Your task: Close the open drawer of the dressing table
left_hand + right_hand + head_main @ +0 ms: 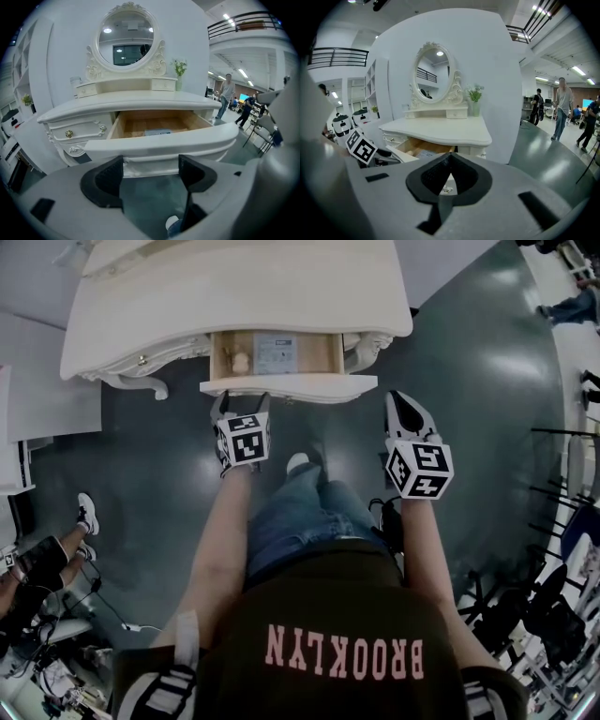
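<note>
White drawer (286,385) sticks out of the dressing table (234,296). Head view: the left gripper (242,401) is right at the drawer front, likely to push it in. The right gripper (401,404) hangs just beside the drawer. Left gripper view: jaws spread wide, holding nothing. Right gripper view: jaws pressed together, empty.

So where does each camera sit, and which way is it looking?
Head view: on the person's head, looking steeply down at the table and open drawer; arms, legs, shirt, left gripper and right gripper show.
Left gripper view: on the left gripper, facing the drawer front; its open fingers show.
Right gripper view: on the right gripper, facing the table from the right; its shut fingers and the left gripper's cube show.
Shared: all three see the drawer; both gripper views see the mirror.
</note>
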{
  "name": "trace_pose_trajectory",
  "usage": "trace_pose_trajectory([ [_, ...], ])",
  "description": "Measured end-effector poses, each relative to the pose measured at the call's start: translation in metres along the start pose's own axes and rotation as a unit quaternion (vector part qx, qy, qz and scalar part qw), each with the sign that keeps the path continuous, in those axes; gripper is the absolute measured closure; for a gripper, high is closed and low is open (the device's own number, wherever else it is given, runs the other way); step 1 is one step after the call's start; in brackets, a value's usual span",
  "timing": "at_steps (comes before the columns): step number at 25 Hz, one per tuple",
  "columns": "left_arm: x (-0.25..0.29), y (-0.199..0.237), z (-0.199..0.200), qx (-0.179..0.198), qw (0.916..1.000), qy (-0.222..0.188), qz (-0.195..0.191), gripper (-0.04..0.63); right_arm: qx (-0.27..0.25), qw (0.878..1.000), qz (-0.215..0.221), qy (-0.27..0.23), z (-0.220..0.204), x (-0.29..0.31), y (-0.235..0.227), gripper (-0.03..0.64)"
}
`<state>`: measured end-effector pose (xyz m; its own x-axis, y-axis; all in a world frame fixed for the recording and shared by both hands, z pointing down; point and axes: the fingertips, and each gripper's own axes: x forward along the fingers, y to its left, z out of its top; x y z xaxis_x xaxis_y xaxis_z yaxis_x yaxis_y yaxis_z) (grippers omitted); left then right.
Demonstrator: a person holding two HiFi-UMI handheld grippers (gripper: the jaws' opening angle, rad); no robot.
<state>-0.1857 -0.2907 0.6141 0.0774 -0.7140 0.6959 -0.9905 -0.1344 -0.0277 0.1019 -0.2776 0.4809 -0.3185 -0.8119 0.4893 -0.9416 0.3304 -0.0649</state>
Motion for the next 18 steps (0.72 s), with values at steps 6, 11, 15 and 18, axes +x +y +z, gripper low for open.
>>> trace_pose_trajectory([
  [6, 0.009, 0.003, 0.009, 0.001, 1.0000, 0.001, 0.001, 0.239, 0.001, 1.000, -0.007, 0.002, -0.002, -0.001, -0.001, 0.620],
  [11, 0.017, 0.007, 0.018, -0.010, 1.0000, -0.001, -0.003, 0.239, 0.003, 1.000, -0.013, 0.004, -0.003, -0.001, 0.000, 0.620],
  [15, 0.023, 0.007, 0.026, -0.011, 0.9999, -0.002, -0.005, 0.239, 0.002, 1.000, -0.016, 0.007, -0.003, -0.002, 0.000, 0.620],
  [18, 0.028, 0.008, 0.032, -0.010, 0.9999, -0.002, -0.006, 0.239, 0.003, 1.000, -0.017, 0.011, -0.005, -0.001, 0.000, 0.620],
])
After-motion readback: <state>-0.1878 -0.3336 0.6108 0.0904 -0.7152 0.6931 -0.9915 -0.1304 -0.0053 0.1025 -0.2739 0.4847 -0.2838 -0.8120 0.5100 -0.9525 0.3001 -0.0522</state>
